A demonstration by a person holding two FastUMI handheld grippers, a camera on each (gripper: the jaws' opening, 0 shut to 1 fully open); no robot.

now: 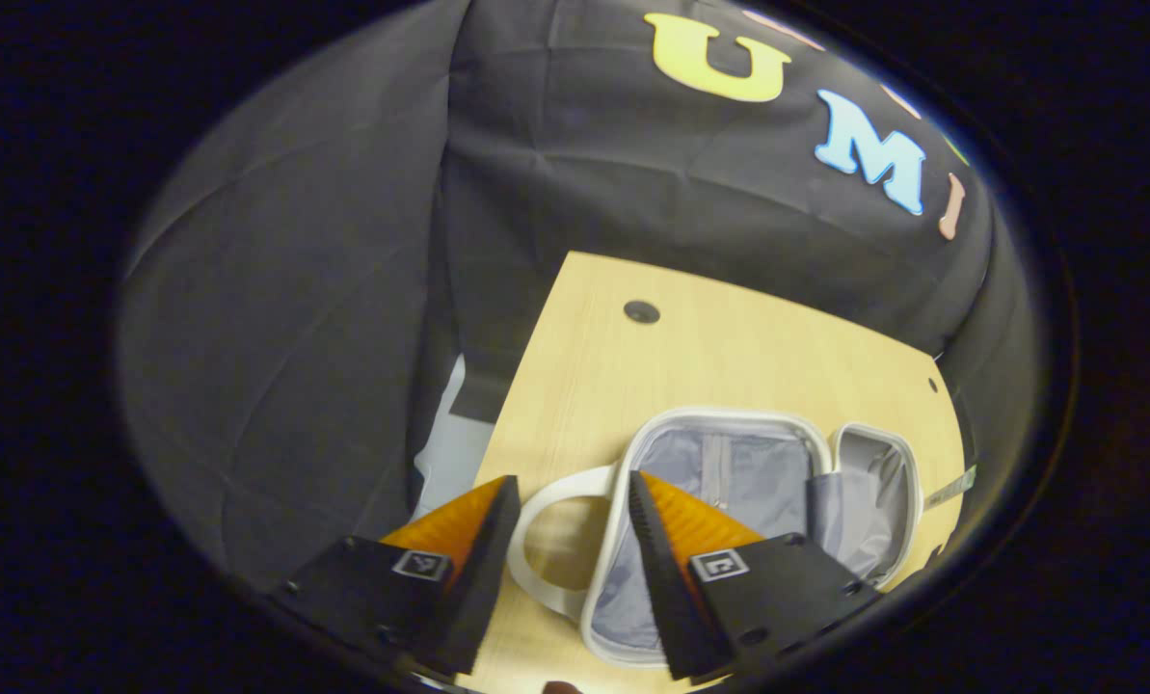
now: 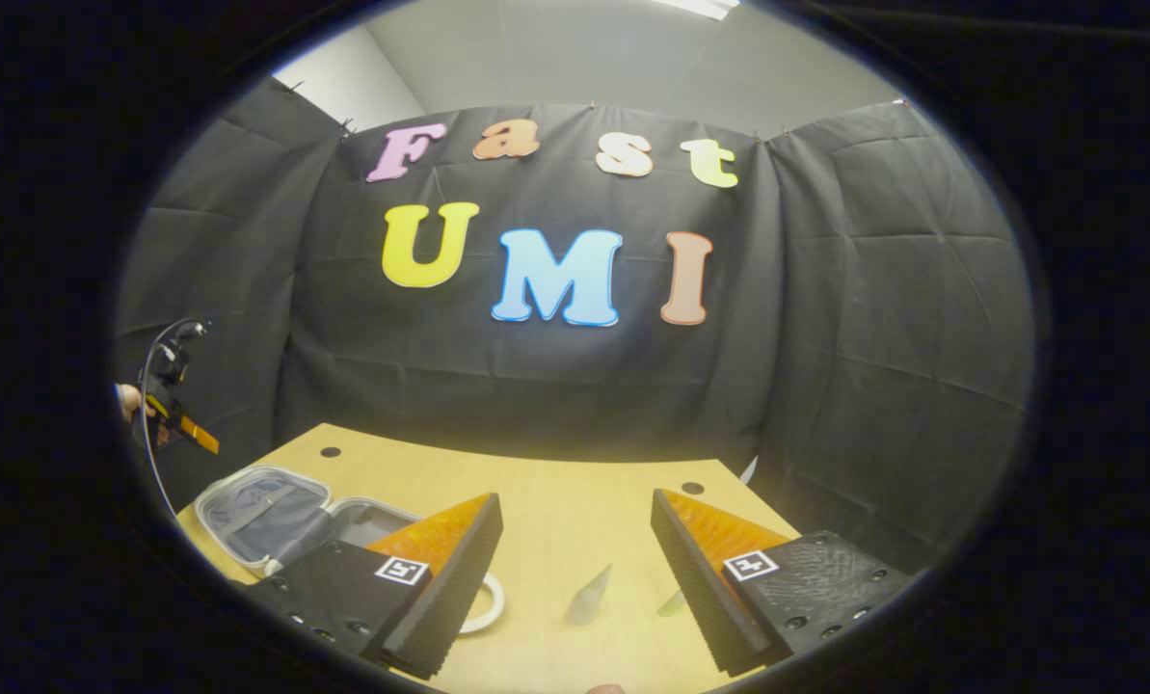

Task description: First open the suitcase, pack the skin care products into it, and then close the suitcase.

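The small suitcase [image 1: 729, 472] lies open on the wooden table [image 1: 729, 347], white-rimmed, with grey lining and its two halves side by side. Its white loop handle [image 1: 546, 540] points toward me. My left gripper [image 1: 575, 482] hovers open above the handle, nothing between its fingers. In the right gripper view the suitcase [image 2: 266, 516] sits at the left, and the handle [image 2: 486, 600] peeks out past one finger. My right gripper [image 2: 575, 499] is open above the table [image 2: 555, 501]. Two pale pointed items [image 2: 589, 596] lie on the wood between its fingers; what they are is unclear.
The left gripper [image 2: 177, 410] and the hand [image 2: 128, 400] holding it hang high at the far left, above the suitcase. Black cloth walls close in the table's back and sides. Small round holes [image 1: 641, 311] mark the tabletop near its far edge.
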